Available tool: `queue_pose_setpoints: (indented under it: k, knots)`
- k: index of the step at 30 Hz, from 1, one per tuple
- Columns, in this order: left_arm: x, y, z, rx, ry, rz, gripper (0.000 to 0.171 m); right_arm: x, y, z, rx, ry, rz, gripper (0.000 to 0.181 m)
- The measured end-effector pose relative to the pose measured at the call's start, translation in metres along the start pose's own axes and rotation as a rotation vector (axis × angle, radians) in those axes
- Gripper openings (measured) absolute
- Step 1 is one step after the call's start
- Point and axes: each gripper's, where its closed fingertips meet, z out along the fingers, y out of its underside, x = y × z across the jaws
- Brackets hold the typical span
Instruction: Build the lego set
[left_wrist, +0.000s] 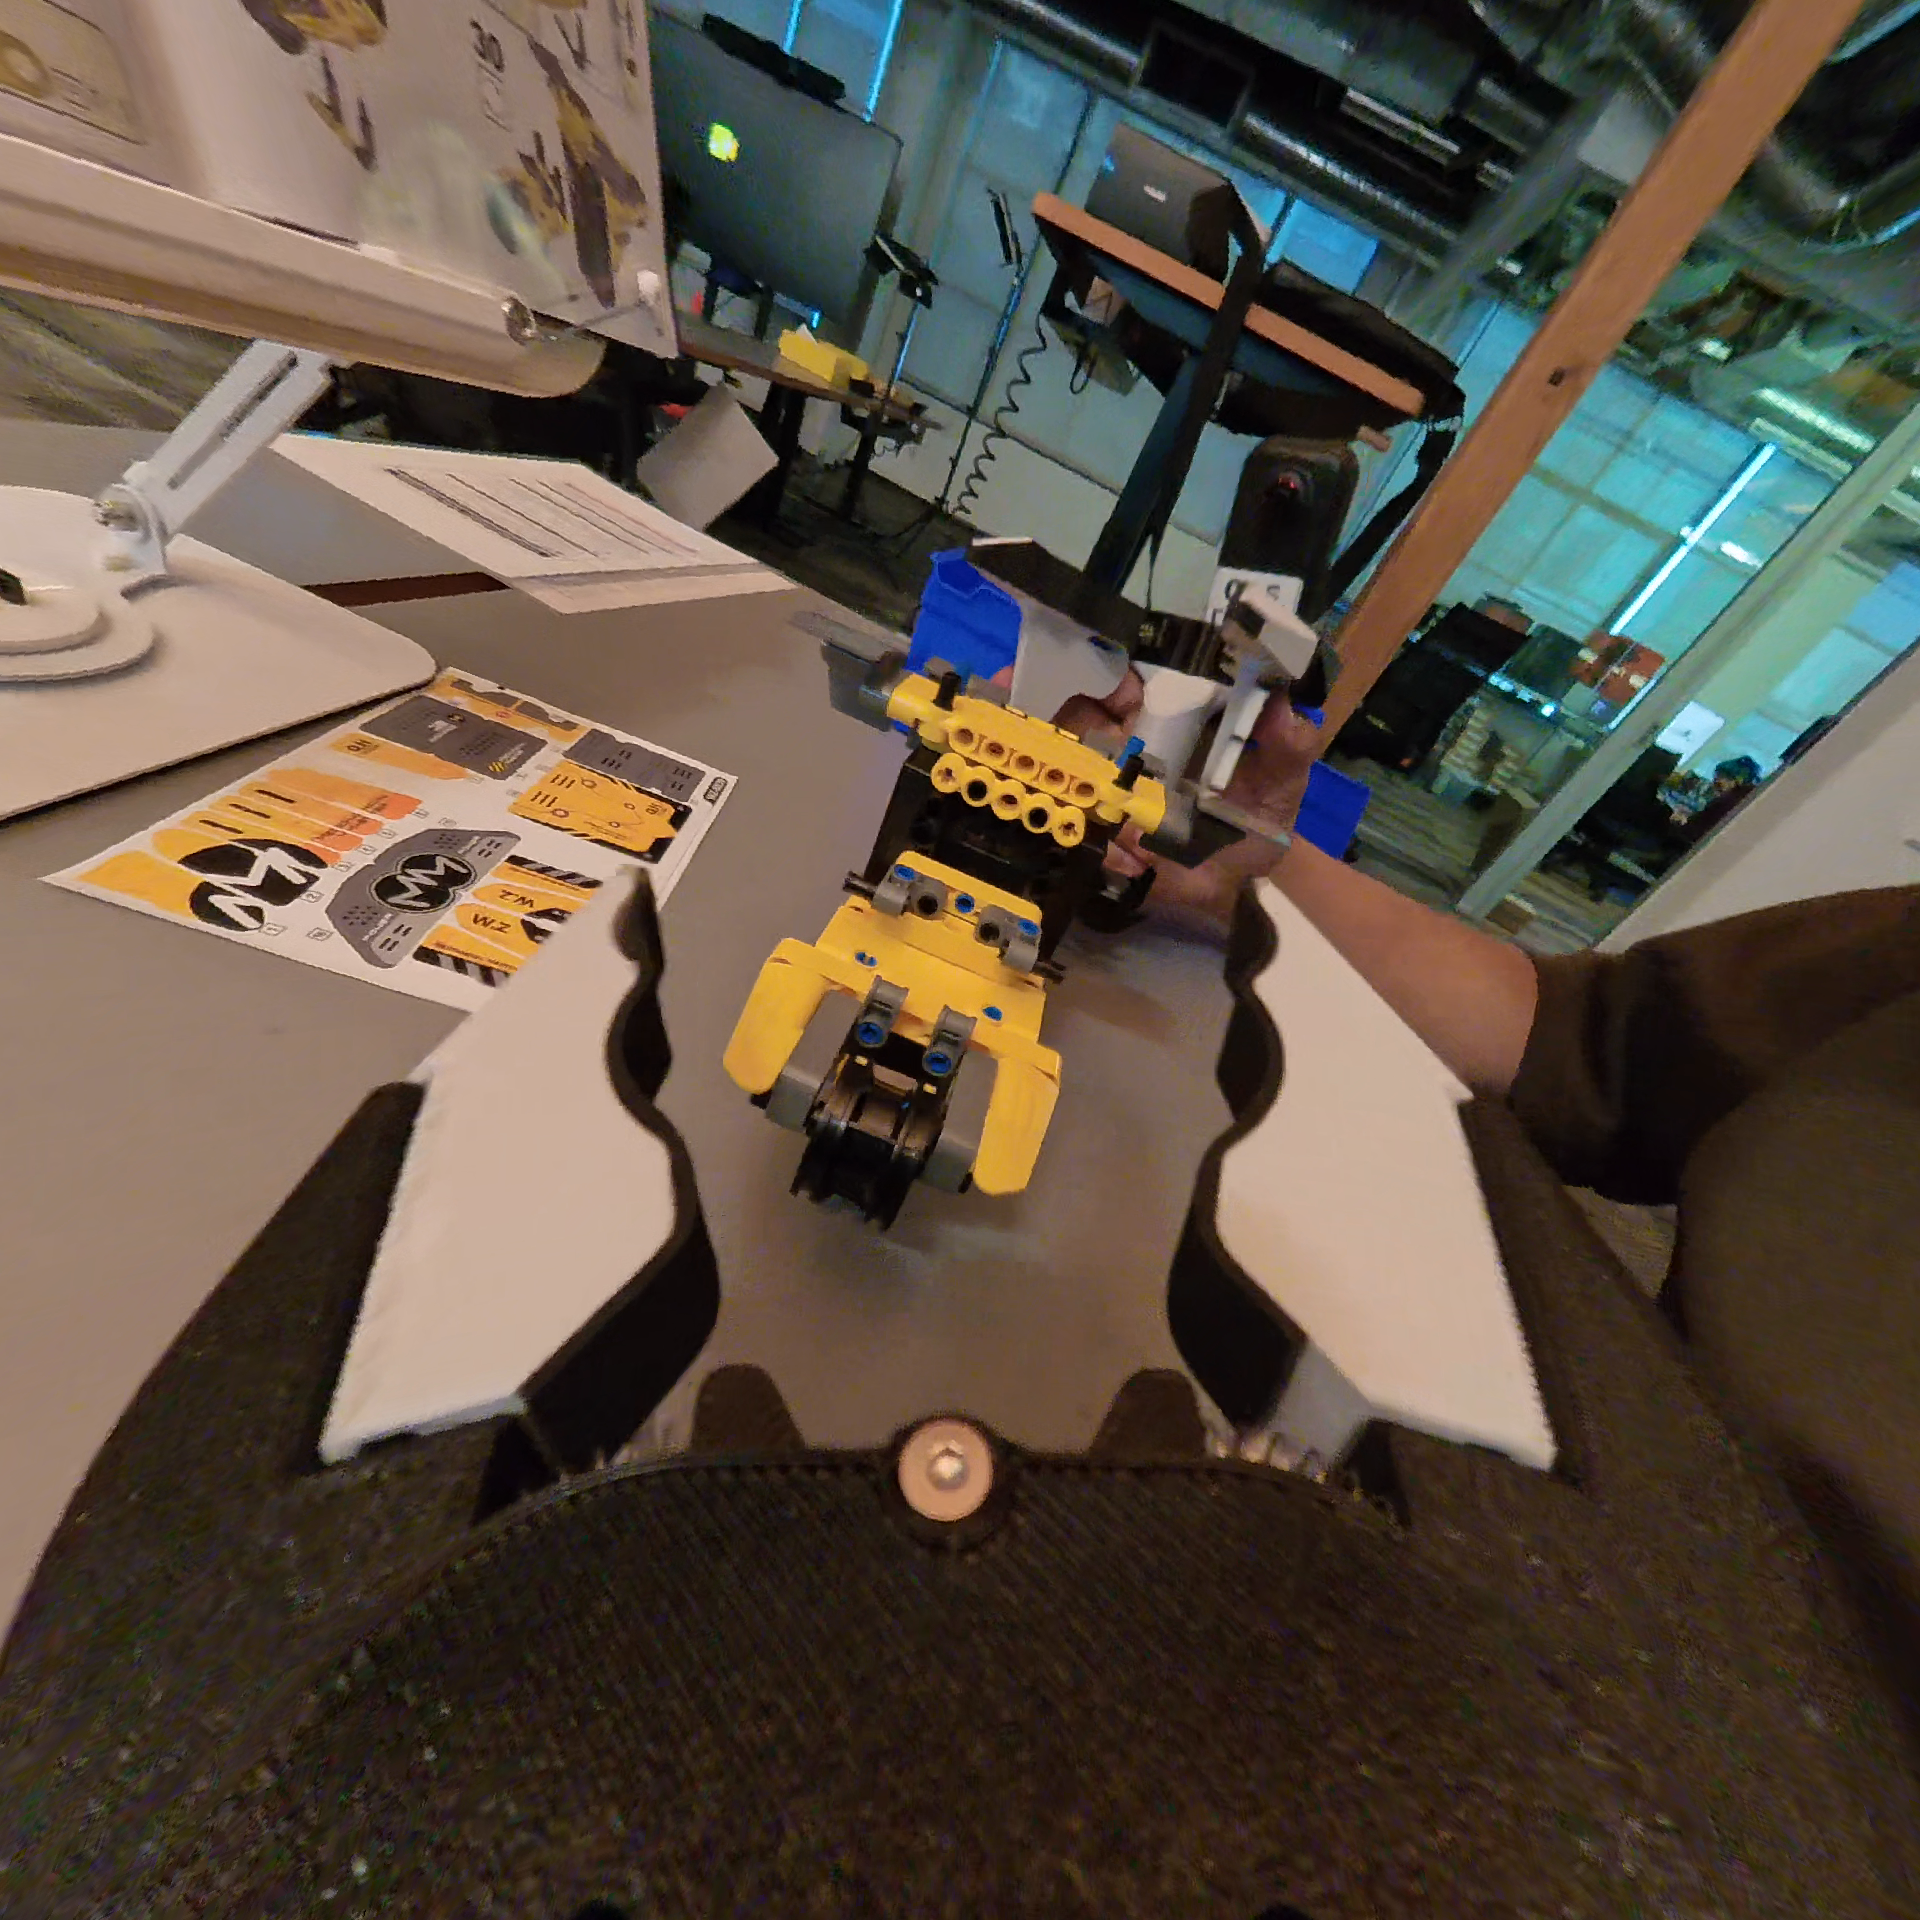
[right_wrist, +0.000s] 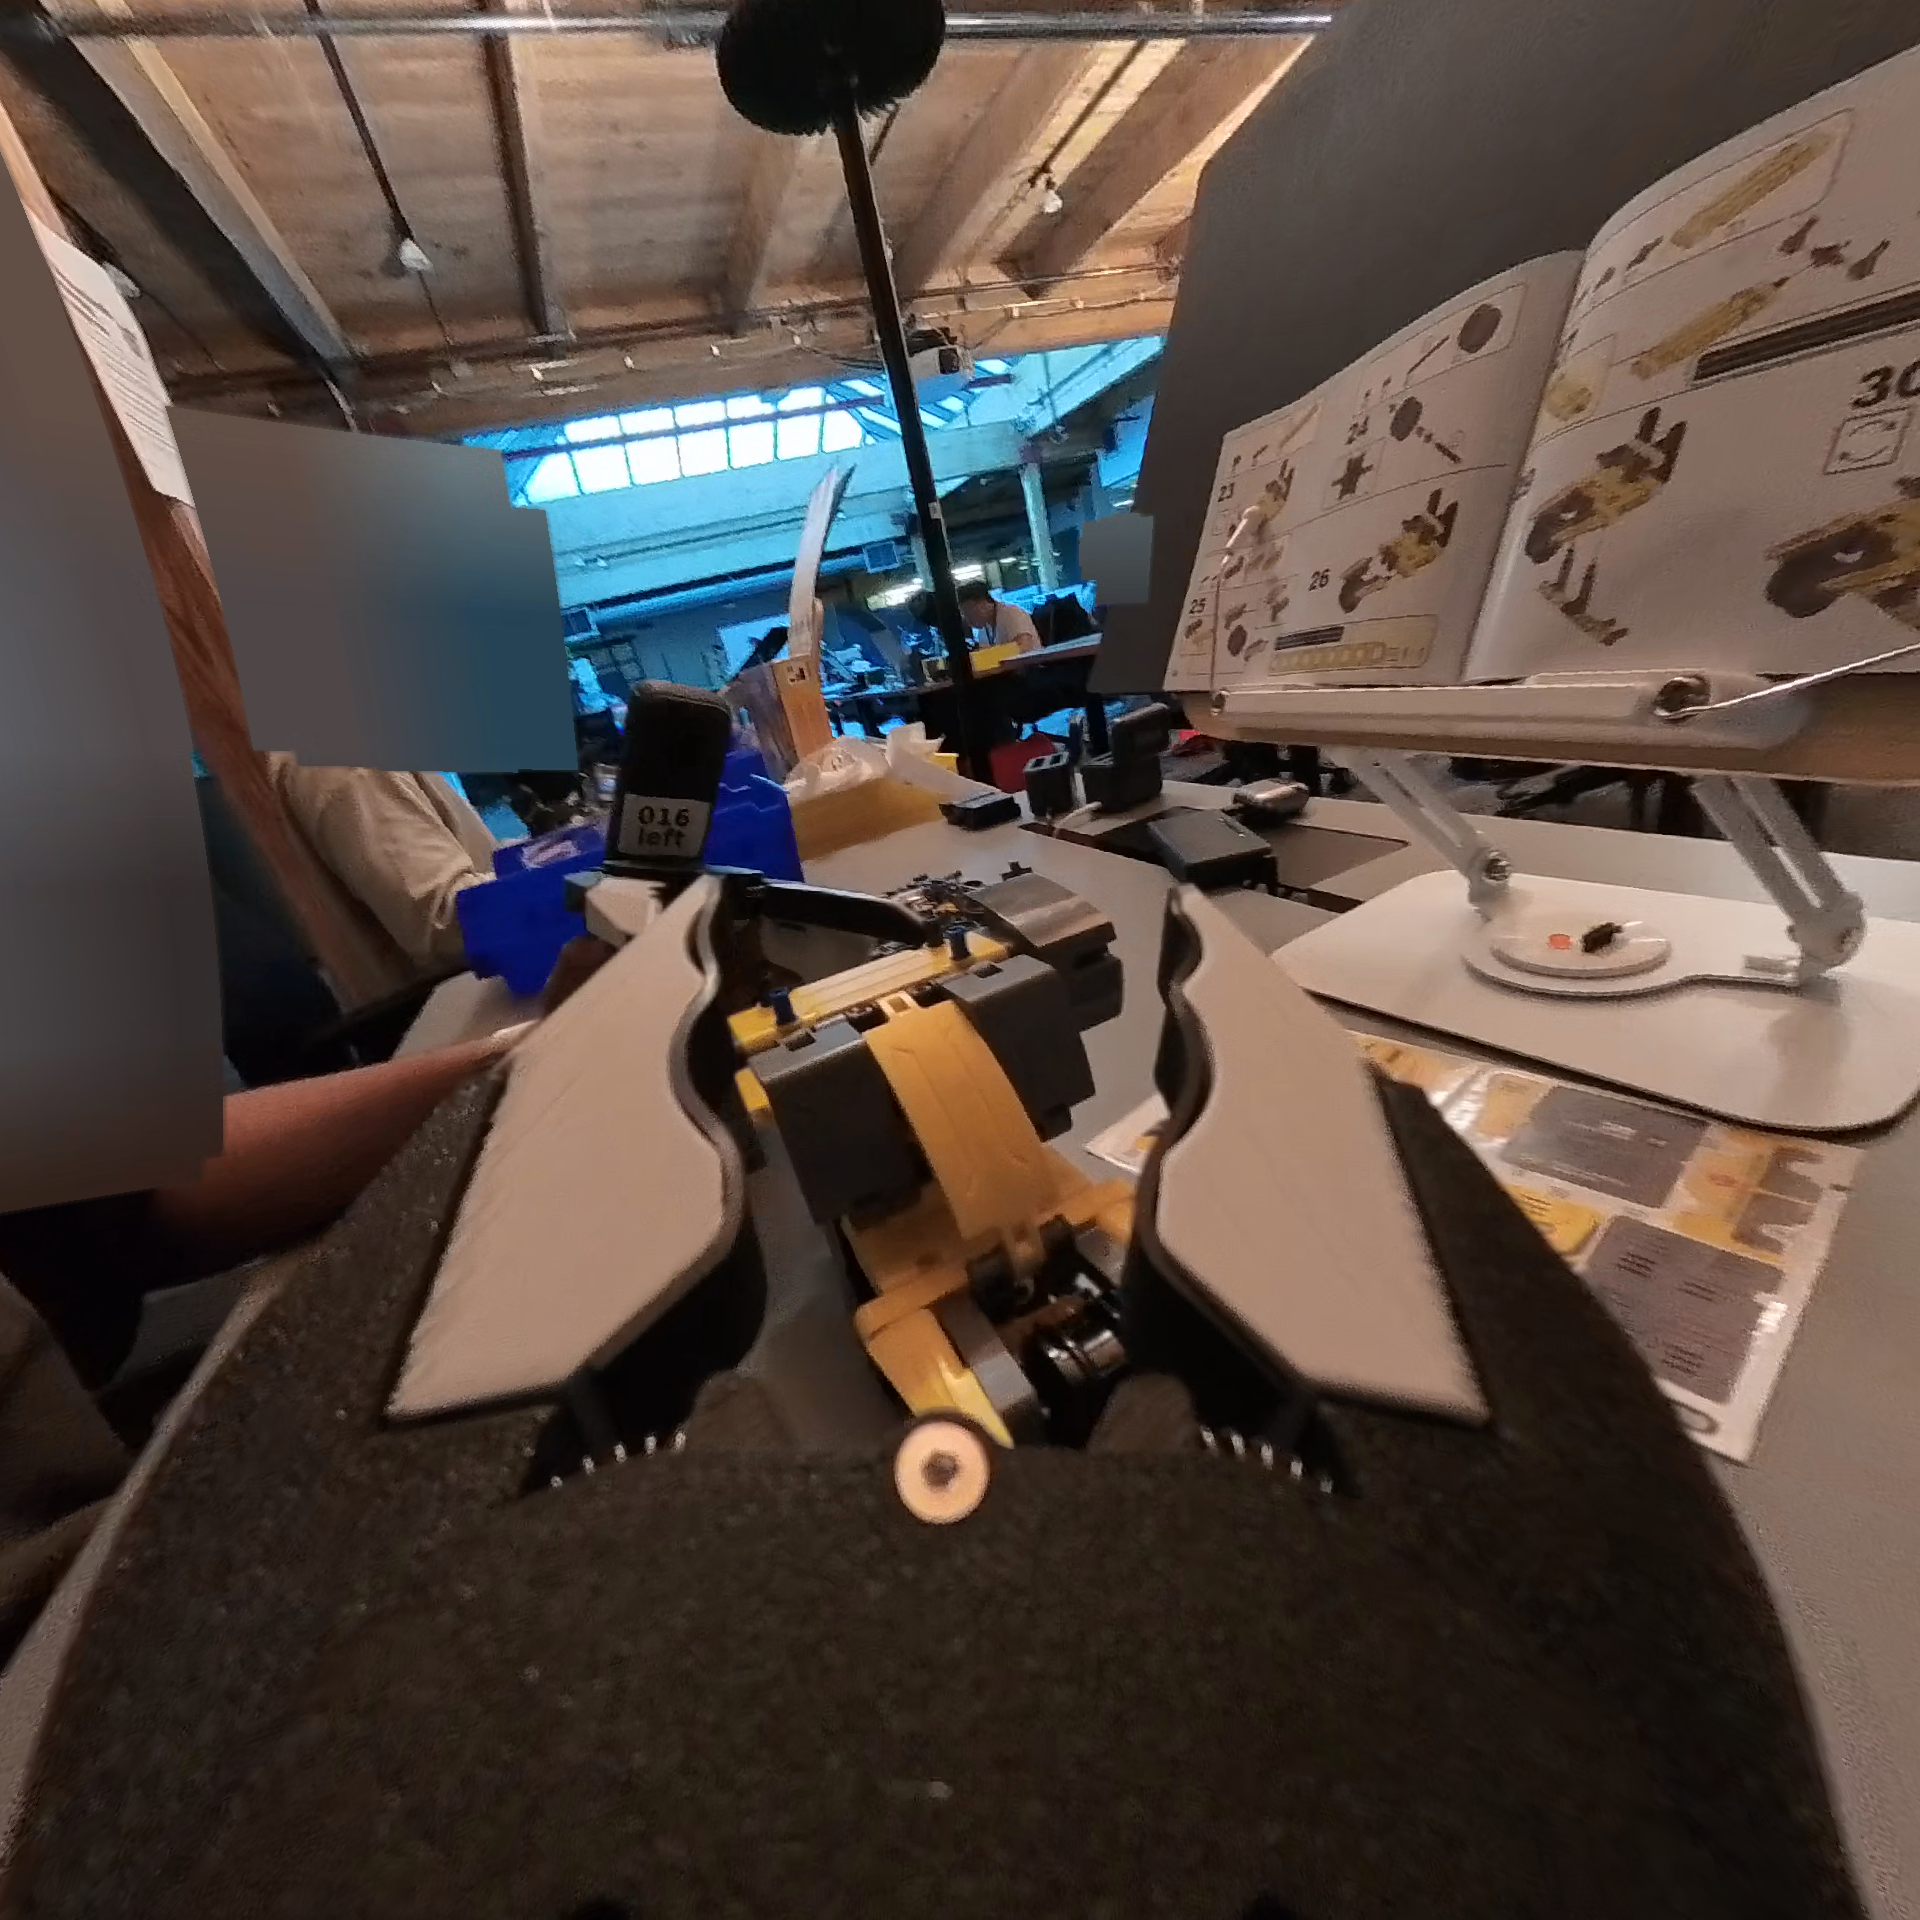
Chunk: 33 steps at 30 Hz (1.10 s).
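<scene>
The left gripper (left_wrist: 940, 935) is spread wide on either side of a yellow-and-black toy-brick vehicle (left_wrist: 914, 997) on the grey table (left_wrist: 208, 1143), not touching it. From the opposite end, the right gripper (right_wrist: 940, 945) straddles the vehicle with fingers apart. Left of the vehicle lie a printed sticker sheet (left_wrist: 416, 842) and an open instruction booklet (right_wrist: 1538, 499) on a white stand (right_wrist: 1621, 966).

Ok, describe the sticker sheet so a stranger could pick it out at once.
Start at the white book stand holding the open instruction booklet on the grey table. Just in front of the stand's base lies a flat sticker sheet, beside the yellow brick model. Unlike the plain printed paper behind, it is covered in yellow, grey and black decals.
</scene>
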Motion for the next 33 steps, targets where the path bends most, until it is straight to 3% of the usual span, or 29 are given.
queue_pose_setpoints:
  k: [8,17,33]
  knots:
    - [0.008,0.008,0.008,-0.069,-0.065,0.154,0.109,0.001,-0.016,-0.01,0.051,-0.03,0.047,0.079]
    - [0.001,0.013,0.01,-0.081,-0.084,0.133,0.102,0.0,-0.001,-0.009,-0.036,-0.085,0.123,0.063]
    - [-0.003,0.015,0.011,-0.079,-0.102,0.103,0.096,-0.004,0.009,0.0,-0.064,-0.068,0.125,0.058]
